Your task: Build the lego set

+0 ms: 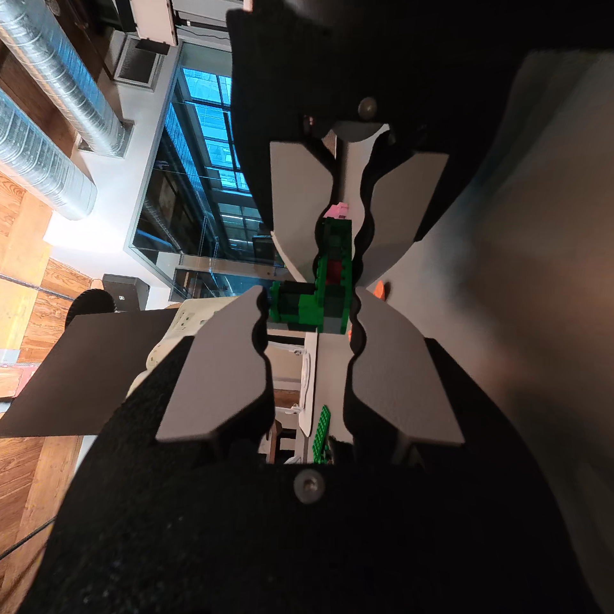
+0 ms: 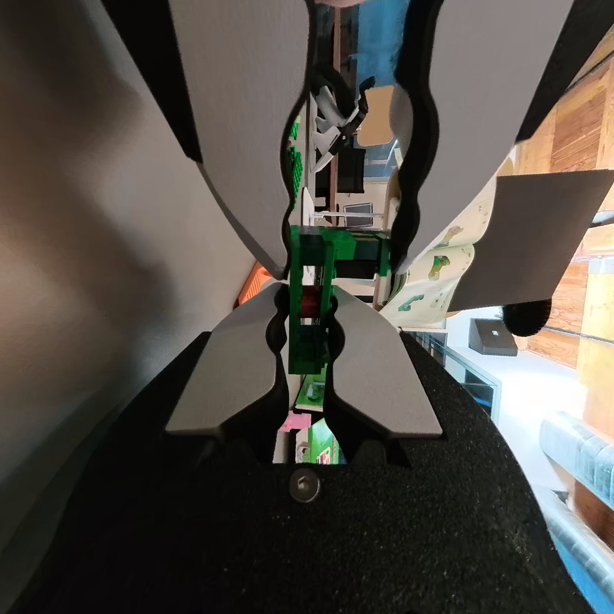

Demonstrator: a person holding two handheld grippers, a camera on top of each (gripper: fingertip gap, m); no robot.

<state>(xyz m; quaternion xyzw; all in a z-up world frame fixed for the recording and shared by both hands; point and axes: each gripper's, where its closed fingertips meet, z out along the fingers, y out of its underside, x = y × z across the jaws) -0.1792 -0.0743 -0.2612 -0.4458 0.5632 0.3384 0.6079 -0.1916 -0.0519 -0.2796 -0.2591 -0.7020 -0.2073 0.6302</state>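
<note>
A green lego build (image 1: 312, 305) with a red brick inside is held in the air between both grippers, which face each other. My left gripper (image 1: 309, 299) is shut on its wide, L-shaped end. My right gripper (image 1: 332, 262) comes in from the top of the left wrist view and is shut on the narrow end. In the right wrist view my right gripper (image 2: 307, 292) clamps the narrow green part (image 2: 307, 332) around the red brick. The left gripper (image 2: 339, 270) comes from above and clamps the wide end (image 2: 345, 246).
A green baseplate (image 1: 321, 428) (image 2: 296, 159) lies on the pale table (image 1: 432, 265). A pink lego piece (image 1: 339, 210) (image 2: 294, 421), an orange item (image 1: 380, 289) (image 2: 254, 282), an open instruction booklet (image 2: 432, 265) and a green lego box (image 2: 319, 445) lie around it. Less than 4 cm separates the two grippers' tips.
</note>
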